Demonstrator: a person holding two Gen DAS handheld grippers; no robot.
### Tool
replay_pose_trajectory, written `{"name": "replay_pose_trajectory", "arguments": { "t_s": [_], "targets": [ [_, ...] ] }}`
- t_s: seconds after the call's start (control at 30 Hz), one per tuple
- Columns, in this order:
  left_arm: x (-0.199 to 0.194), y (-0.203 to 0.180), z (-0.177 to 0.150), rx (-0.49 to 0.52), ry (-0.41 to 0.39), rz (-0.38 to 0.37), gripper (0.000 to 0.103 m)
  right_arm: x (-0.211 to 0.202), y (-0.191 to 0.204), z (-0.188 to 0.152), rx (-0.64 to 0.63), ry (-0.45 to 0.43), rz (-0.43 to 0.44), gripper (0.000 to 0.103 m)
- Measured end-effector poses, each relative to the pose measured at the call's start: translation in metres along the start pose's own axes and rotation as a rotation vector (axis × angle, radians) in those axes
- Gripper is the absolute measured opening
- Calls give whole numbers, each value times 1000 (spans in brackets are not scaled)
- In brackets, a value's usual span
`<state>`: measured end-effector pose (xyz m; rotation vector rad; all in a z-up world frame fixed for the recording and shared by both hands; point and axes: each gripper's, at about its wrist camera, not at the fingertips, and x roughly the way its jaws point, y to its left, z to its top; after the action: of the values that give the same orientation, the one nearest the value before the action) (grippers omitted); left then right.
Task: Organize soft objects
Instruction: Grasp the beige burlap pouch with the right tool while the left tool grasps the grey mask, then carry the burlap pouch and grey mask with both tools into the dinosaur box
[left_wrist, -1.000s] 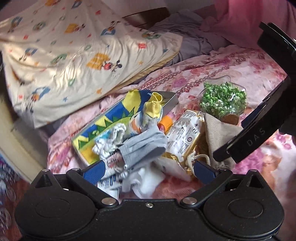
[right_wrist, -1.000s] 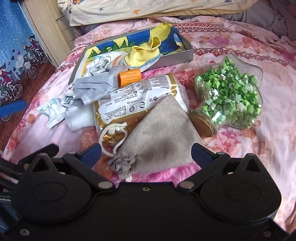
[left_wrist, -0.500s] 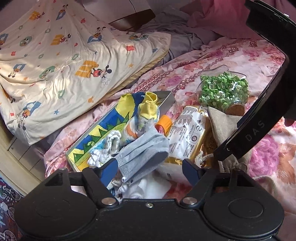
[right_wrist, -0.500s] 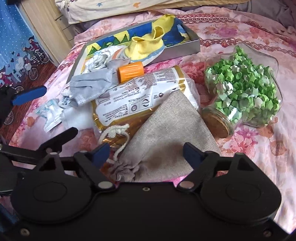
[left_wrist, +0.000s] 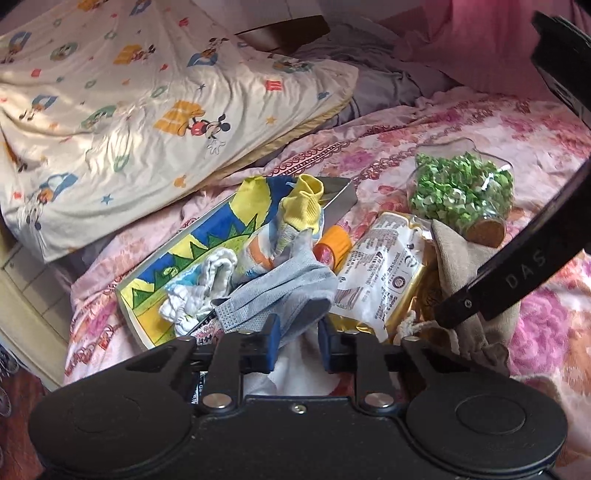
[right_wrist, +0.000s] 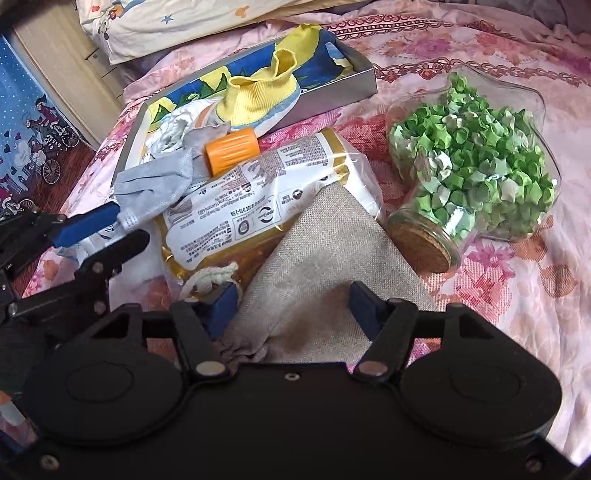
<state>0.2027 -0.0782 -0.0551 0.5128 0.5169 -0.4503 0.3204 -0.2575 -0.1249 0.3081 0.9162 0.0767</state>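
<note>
Low, left claw (left_wrist: 297, 341) pinches grey sock (left_wrist: 280, 295) (right claw (right_wrist: 293, 308) astride pouch (right_wrist: 328, 266)).

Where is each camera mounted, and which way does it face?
Left wrist: on the left gripper, looking along its fingers at the grey sock they pinch and the tray; the right gripper crosses the right edge.
Right wrist: on the right gripper, facing the burlap pouch; the left gripper shows at left.
Both show the star jar and the orange cap.
</note>
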Motion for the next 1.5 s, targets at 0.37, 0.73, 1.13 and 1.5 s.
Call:
{"name": "replay_pose_trajectory", "arguments": {
  "t_s": [0.37,0.73,1.13,1.5],
  "targets": [
    [-9,6,4,-73,-31,-4,7,8,-1,-4,32,2,19,26],
    [-28,12,11,-140,-89,-9,0,11,2,-11,17,-1,16,6],
    [-52,26,19,-279,-165,-21,0,-44,17,-14,-21,-192,107,4],
    [-52,72,26,-480,-202,-29,0,-95,19,11,-103,-401,137,4]
  ]
}}
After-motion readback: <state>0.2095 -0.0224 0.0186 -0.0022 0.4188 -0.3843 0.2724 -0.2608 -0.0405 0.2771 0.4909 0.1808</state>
